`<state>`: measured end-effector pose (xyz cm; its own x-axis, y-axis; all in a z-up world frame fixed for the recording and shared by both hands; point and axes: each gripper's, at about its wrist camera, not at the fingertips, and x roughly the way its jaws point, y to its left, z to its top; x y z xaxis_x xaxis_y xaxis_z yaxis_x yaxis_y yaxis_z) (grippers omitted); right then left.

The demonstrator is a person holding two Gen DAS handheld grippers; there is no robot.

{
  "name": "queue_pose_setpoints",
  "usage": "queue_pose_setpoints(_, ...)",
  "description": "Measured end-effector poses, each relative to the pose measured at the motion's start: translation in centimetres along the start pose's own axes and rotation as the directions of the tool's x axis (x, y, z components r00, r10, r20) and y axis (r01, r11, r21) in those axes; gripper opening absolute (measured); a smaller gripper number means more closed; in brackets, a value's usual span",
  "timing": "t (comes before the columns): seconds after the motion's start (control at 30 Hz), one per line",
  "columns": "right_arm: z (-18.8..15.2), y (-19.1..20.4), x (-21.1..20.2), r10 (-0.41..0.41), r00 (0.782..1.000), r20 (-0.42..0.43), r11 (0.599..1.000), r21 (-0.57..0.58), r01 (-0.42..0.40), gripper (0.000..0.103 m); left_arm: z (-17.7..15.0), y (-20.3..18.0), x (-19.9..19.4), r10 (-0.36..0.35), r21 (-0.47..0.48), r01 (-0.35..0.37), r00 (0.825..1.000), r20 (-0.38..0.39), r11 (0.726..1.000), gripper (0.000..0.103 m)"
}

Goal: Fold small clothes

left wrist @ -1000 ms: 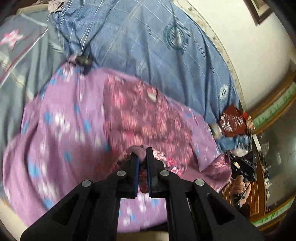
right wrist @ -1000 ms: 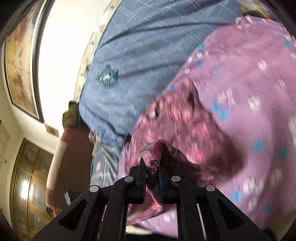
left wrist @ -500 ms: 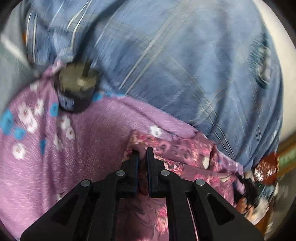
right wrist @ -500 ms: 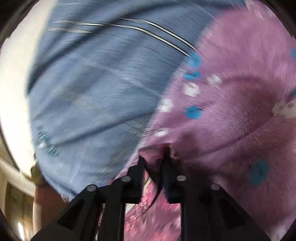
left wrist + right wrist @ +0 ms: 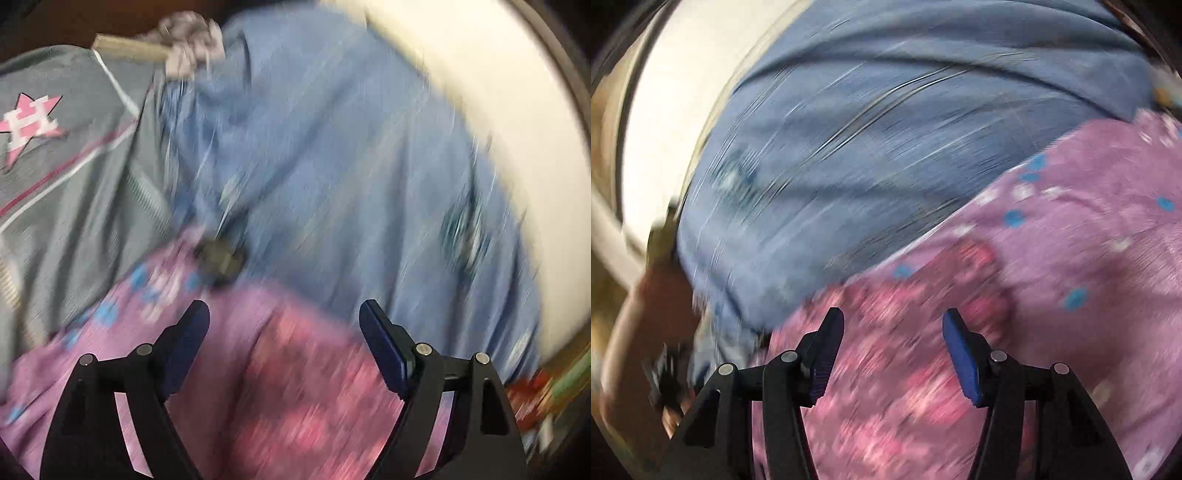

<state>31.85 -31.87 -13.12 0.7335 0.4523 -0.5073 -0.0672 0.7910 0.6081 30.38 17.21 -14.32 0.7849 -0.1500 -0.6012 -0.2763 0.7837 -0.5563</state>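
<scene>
the small pink flowery cloth [image 5: 905, 369] lies flat on the purple blanket [image 5: 1089, 229], its long way running across. the left gripper [image 5: 284, 334] and right gripper [image 5: 894, 341] are opening, holding nothing.

Both wrist cameras look down, close, sharing the floral garment [image 5: 303, 387].

A bed is covered by a blue sheet [image 5: 332, 177]. On it a purple blanket [image 5: 1089, 240] with blue and white flowers is spread, and a grey cloth [image 5: 74, 177] with a pink star is laid beside it.
</scene>
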Motion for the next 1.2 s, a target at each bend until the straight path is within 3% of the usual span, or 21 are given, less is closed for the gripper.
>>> queue_pose_setpoints(0.1,-2.8,4.1,1.5,0.024,0.996,-0.091,0.997,-0.068,-0.031,0.046,-5.3,0.1,-0.7,0.079,0.079,-0.07,0.991,-0.11,0.994,0.084)
queue_pose_setpoints(0.17,-4.5,7.1,3.5,0.028,0.988,-0.15,0.993,-0.112,-0.045,0.025,-8.6,0.9,-0.3,0.141,0.057,-0.134,0.979,-0.145,0.989,0.084)
queue_pose_setpoints(0.23,-5.8,9.9,5.6,0.007,0.982,-0.189,0.985,-0.17,-0.04,0.014,-10.9,2.7,0.9,0.184,0.044,-0.178,0.959,-0.215,0.983,0.083)
queue_pose_setpoints(0.3,-7.0,12.4,8.4,-0.003,0.973,-0.232,0.978,-0.204,-0.046,0.013,-11.1,3.9,1.4,0.207,0.033,-0.205,0.948,-0.241,0.978,0.083)
queue_pose_setpoints(0.4,-7.9,14.3,11.8,0.002,0.962,-0.275,0.979,-0.195,-0.058,0.014,-10.4,6.4,0.9,0.085,-0.065,-0.105,0.963,-0.255,0.992,0.081)
queue_pose_setpoints(0.47,-8.7,14.5,14.3,-0.074,0.955,-0.288,0.971,-0.24,0.002,0.014,-9.5,7.5,0.3,0.045,-0.086,-0.067,0.969,-0.242,0.994,0.082)
queue_pose_setpoints(0.53,-9.1,12.9,18.3,-0.156,0.92,-0.36,0.973,-0.217,0.08,0.008,-8.9,7.7,0.3,0.056,-0.056,-0.071,0.97,-0.237,0.996,0.077)
queue_pose_setpoints(0.6,-8.5,12.4,17.9,-0.093,0.945,-0.313,0.988,-0.146,0.049,0.012,-8.7,8.0,0.4,0.03,-0.05,-0.044,0.97,-0.242,0.998,0.07)
queue_pose_setpoints(0.63,-8.4,12.6,17.8,-0.098,0.944,-0.316,0.987,-0.15,0.052,0.013,-8.5,7.8,0.9,0.008,-0.046,-0.021,0.967,-0.255,0.999,0.07)
queue_pose_setpoints(0.73,-9.2,14.3,16.2,-0.111,0.952,-0.286,0.978,-0.203,0.053,0.017,-8.4,6.7,1.4,-0.019,-0.01,0.016,0.959,-0.283,1.0,0.055)
queue_pose_setpoints(0.8,-10.7,16.4,14.6,-0.062,0.953,-0.297,0.967,-0.254,-0.016,0.017,-8.3,6.8,1.3,-0.028,-0.021,0.023,0.962,-0.273,1.0,0.041)
queue_pose_setpoints(0.87,-12.4,18.3,13.1,-0.009,0.944,-0.331,0.951,-0.294,-0.094,0.023,-8.0,7.7,0.4,-0.002,-0.044,-0.008,0.971,-0.237,0.999,0.036)
queue_pose_setpoints(0.97,-15.2,20.7,10.6,0.075,0.921,-0.382,0.928,-0.312,-0.205,0.04,-7.4,8.8,-1.0,0.107,-0.024,-0.112,0.982,-0.154,0.993,0.036)
queue_pose_setpoints(1.07,-17.2,22.6,9.3,0.094,0.908,-0.408,0.914,-0.326,-0.241,0.04,-7.2,8.9,-1.5,0.112,-0.003,-0.113,0.984,-0.137,0.994,0.035)
queue_pose_setpoints(1.13,-17.8,23.3,8.7,0.044,0.928,-0.37,0.91,-0.369,-0.191,0.04,-7.4,8.4,-0.8,0.066,0.008,-0.066,0.983,-0.172,0.998,0.039)
queue_pose_setpoints(1.2,-17.7,23.1,8.2,0.014,0.95,-0.311,0.916,-0.378,-0.137,0.04,-7.7,8.0,-0.3,0.024,-0.007,-0.026,0.982,-0.187,1.0,0.053)
